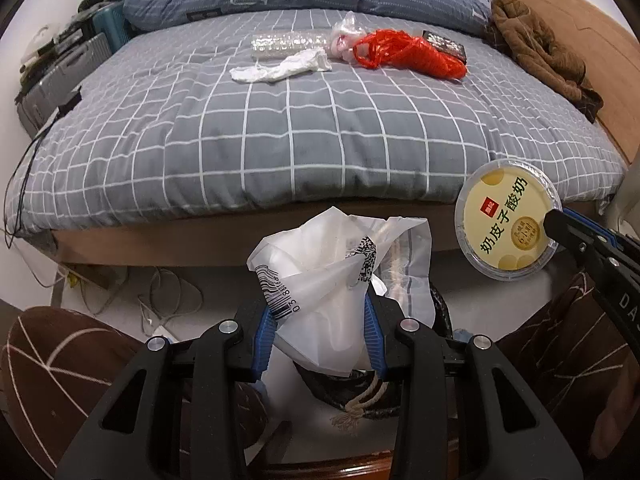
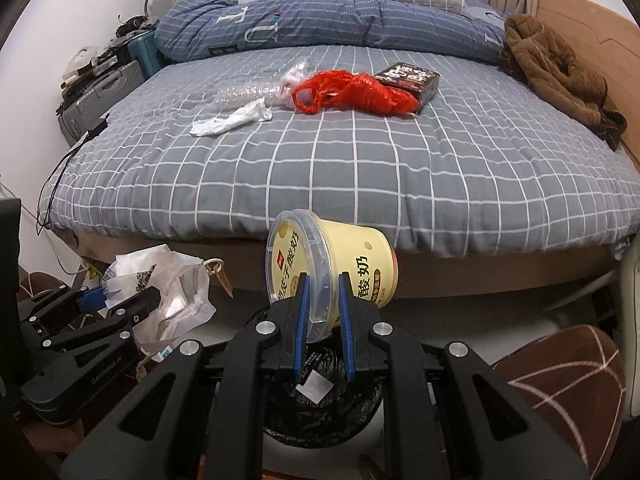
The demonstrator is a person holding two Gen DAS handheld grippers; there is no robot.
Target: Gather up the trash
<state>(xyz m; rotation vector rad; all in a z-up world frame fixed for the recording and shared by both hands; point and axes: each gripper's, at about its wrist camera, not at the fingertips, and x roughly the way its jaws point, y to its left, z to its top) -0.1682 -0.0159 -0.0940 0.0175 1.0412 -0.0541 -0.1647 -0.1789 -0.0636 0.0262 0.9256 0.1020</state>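
A black-lined trash bin [image 2: 320,404] sits on the floor below the bed's [image 2: 360,184] near edge. Directly above its opening, a yellow yogurt tub [image 2: 340,268] blocks the way. Left of the bin hangs a white plastic bag [image 2: 172,300]; brown cushions [image 2: 560,392] flank it.

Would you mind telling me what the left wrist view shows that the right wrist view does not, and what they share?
Only the left wrist view shows the yogurt tub's printed lid face-on, and the barcode on the white plastic bag held in the left gripper.

Only the right wrist view shows the black-lined bin below the right gripper, with a paper scrap inside.

Both show the bed, red bag, white tissue, clear plastic wrap and dark box.
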